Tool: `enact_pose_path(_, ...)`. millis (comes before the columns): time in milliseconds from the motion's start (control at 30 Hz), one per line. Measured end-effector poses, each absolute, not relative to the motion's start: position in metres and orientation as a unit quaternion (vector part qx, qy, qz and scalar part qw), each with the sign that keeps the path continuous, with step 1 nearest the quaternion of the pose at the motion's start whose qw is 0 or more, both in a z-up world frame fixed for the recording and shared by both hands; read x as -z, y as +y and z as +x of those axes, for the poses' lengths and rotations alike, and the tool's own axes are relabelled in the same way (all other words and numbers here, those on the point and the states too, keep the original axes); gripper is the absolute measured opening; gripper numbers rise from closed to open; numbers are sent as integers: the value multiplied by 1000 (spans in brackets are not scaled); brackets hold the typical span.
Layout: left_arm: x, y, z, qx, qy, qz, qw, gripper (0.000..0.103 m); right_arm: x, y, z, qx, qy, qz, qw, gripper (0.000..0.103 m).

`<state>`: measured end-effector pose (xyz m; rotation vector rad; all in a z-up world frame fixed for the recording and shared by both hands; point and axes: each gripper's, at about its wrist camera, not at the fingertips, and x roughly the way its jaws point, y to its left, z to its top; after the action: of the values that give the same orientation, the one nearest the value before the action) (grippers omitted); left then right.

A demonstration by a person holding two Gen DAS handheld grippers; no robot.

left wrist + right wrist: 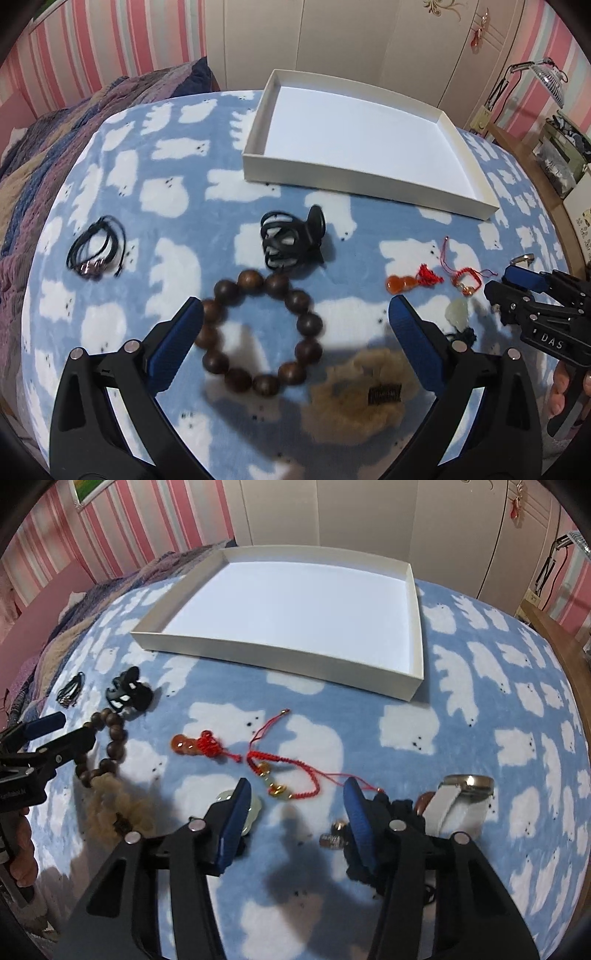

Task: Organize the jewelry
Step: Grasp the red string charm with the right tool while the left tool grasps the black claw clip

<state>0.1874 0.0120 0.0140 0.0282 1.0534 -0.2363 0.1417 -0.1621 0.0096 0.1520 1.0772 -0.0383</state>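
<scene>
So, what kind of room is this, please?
Probably a bedroom: a blue fleece blanket with white bears covers a bed, a striped knitted quilt lies beyond, and cream wardrobe doors stand behind.

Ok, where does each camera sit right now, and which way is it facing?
Left wrist: sits behind the open left hand-held gripper, facing the wooden bead bracelet and white tray; the right hand-held gripper shows at right.
Right wrist: sits behind the open right hand-held gripper, facing the red cord bracelet and tray.
Both views share tray, beads and black hair claw.
</scene>
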Motion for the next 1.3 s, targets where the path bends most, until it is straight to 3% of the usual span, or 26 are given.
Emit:
enact_pose_path(133,-12,4,205,111,500,25,859,99,-4,-163,151,25,522,60,851,51)
enact_pose_path(233,-9,0,216,110,502,32,857,96,1,-164,157,28,533,52,844,43)
enact_pose_path(600,4,0,235,104,517,43,848,94,18,-166,171,19,561,57,826,43)
enact_pose_path(667,8,0,239,105,523,39,845,90,20,-167,173,20,561,57,825,40)
enact_pose_path(733,12,1,245,105,526,37,843,89,20,-169,174,21,556,57,829,28)
enact_pose_path(800,16,0,249,106,529,37,841,88,21,-172,176,21,556,65,829,26)
enact_pose_path(967,30,-1,256,114,548,29,828,68,20,-171,175,19,550,58,833,16)
enact_pose_path(1100,31,-2,256,116,546,29,829,62,20,-171,179,19,547,58,835,6)
enact_pose_path(1300,30,-3,256,121,544,30,830,49,17,-172,179,26,536,55,842,4)
